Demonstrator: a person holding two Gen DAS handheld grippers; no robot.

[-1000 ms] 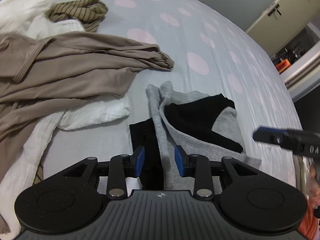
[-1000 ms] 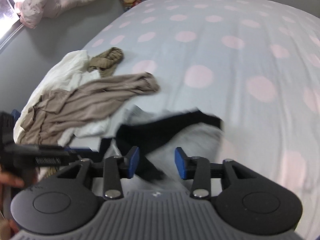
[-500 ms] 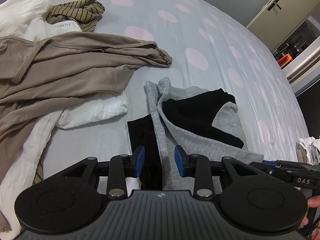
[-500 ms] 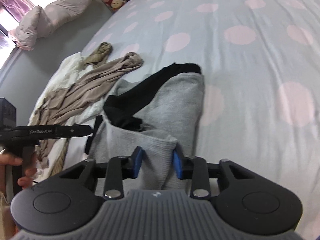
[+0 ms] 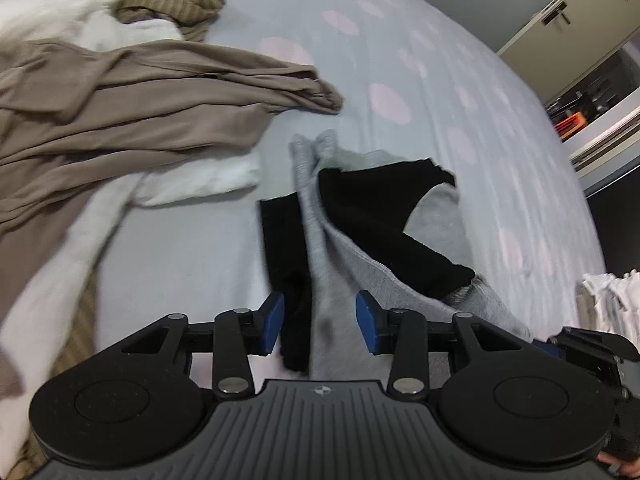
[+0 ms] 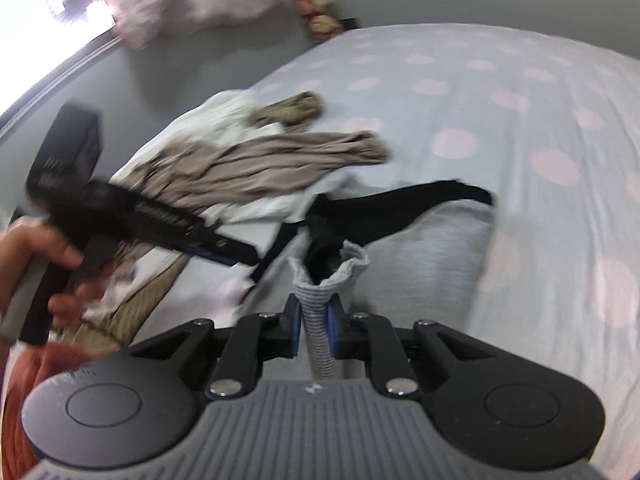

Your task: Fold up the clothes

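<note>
- Far left on the polka-dot bedsheet (image 5: 360,40), at about ten o'clock from the left tongs, a heap of laundry: a white garment (image 5: 60,8), an olive striped piece (image 5: 176,4) at its upper edge, and a long taupe top (image 5: 140,92) draped across them.
- The left gripper (image 5: 320,322) hangs with its blue pads set wide, nothing clamped; a black edge and a grey fold of the grey-and-black garment (image 5: 400,240) run between them.
- That garment lies crumpled mid-bed, at twelve to one o'clock from the left tongs, just beside the white sleeve.
- The right gripper (image 6: 313,330) is pinched narrow on a bunched grey ribbed edge of the same garment (image 6: 432,248), which stands up from the pads.
- At three o'clock, a cream cabinet (image 5: 560,12).
</note>
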